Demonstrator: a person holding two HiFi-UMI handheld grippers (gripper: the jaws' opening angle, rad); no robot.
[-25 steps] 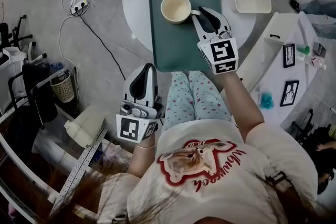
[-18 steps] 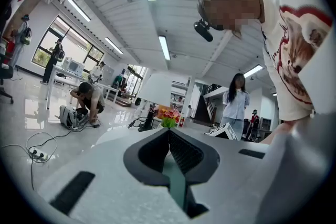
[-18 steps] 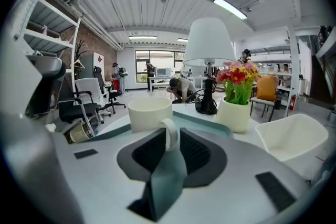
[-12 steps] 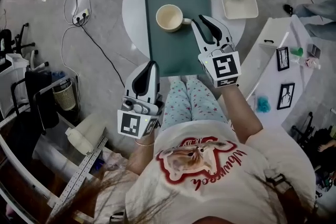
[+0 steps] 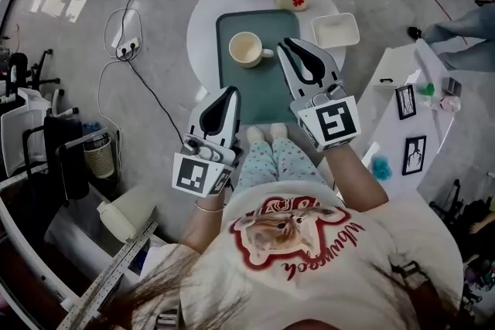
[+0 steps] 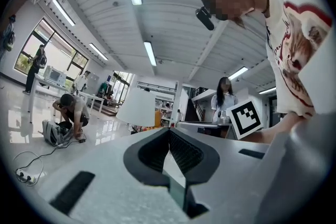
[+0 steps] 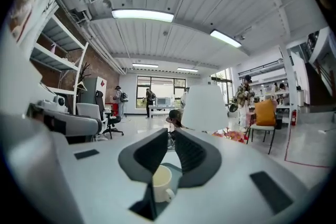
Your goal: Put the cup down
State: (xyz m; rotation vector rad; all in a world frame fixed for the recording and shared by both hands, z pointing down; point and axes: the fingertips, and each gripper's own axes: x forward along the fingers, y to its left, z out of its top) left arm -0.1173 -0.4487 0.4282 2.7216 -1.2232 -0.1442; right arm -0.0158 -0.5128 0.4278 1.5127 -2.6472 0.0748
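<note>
Release looked complete in the head view. The cup point(image 5: 246, 49) stood upright on the green tray point(image 5: 267, 89), toward the tray's 11 o'clock corner, with its handle pointing to 3 o'clock. The tray lay on the round white desk point(image 5: 203, 27). The right tongs point(image 5: 288, 44) hung just off the handle at 3 o'clock, apart from it and carrying nothing. The left tongs point(image 5: 232, 90) were held low at 7 o'clock of the tray, off the desk and over the person's knees. I judged the task done, with only the pulling away left.

A second earlier, the right tongs had their tips right at the handle. Half a second earlier they had already drawn back a little. By this moment the gap had grown, and the desk looked smaller and farther off, as if the person had risen or leaned back. The cup had kept its place on the tray.

The left gripper view showed those tongs pressed together at the tips, with nothing between them, pointing up across the room.

The right gripper view showed its tongs parted by a narrow slit. The cup sat free below and beyond that slit, on the tray.
</note>
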